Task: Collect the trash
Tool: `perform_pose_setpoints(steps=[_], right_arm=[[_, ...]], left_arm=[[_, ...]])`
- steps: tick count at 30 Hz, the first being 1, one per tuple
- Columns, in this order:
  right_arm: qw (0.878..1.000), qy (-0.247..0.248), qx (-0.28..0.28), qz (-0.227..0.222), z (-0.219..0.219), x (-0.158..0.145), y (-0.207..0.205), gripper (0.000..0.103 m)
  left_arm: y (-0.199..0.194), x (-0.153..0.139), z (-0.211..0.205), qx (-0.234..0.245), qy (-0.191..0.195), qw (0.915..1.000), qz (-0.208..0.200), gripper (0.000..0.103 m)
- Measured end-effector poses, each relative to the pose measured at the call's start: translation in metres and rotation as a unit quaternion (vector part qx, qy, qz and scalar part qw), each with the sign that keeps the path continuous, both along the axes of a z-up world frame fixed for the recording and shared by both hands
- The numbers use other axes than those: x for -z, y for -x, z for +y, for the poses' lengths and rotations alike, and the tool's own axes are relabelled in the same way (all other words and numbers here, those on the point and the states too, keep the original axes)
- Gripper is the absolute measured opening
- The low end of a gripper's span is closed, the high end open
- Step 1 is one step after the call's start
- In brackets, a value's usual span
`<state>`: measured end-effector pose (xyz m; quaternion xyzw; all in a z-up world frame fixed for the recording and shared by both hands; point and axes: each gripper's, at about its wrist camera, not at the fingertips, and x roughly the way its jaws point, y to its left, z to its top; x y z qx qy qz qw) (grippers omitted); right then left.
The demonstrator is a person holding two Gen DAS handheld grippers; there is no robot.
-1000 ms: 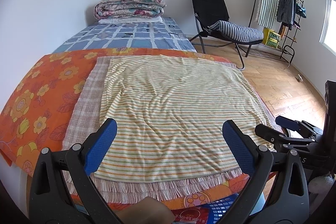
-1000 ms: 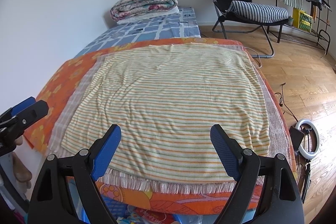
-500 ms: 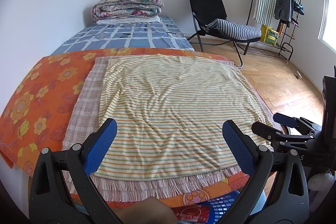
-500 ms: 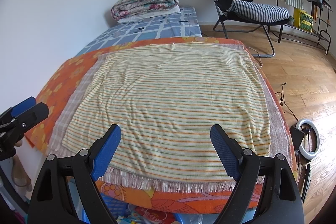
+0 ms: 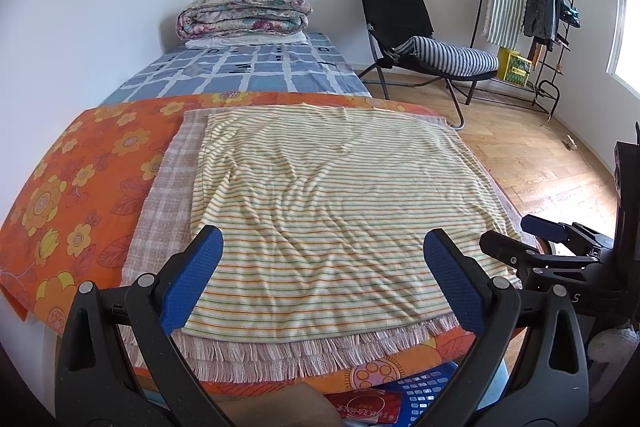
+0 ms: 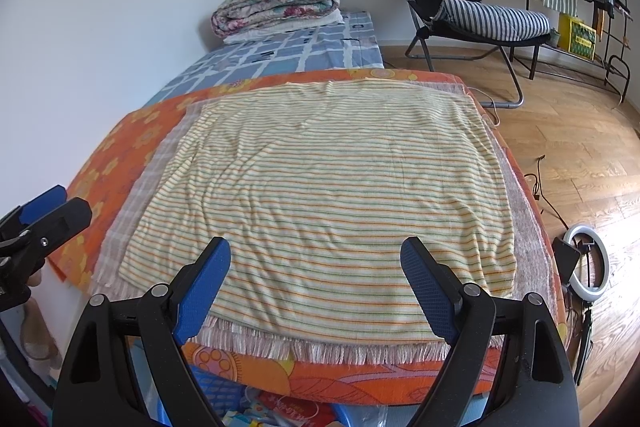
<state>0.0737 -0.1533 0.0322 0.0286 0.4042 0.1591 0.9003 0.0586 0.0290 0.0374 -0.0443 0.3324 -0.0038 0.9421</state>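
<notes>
Trash: red packet (image 5: 368, 405) and other wrappers (image 6: 256, 413) at bottom edge of both frames, beside blue basket (image 5: 424, 389), below near edge of bed; details partly hidden. Left tongs (image 5: 322, 283) wide open, nothing between blue pads. Right tongs (image 6: 316, 287) wide open, empty. Both hover over striped cloth (image 5: 320, 203), centre frame, lying on fringed checked cloth (image 5: 172, 187) and orange flowered cover (image 5: 80, 187). Folded quilt (image 5: 244, 11) upper centre. Black chair (image 5: 416, 39) upper right.
</notes>
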Motion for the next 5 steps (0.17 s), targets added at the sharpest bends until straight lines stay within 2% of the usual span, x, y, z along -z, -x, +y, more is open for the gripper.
perform_pose_setpoints(steps=[5], right_arm=[[1.0, 0.001, 0.0, 0.0, 0.0006, 0.0007, 0.0009, 0.087]], left_arm=[[0.0015, 0.001, -0.0005, 0.001, -0.003, 1.0, -0.001, 0.102]])
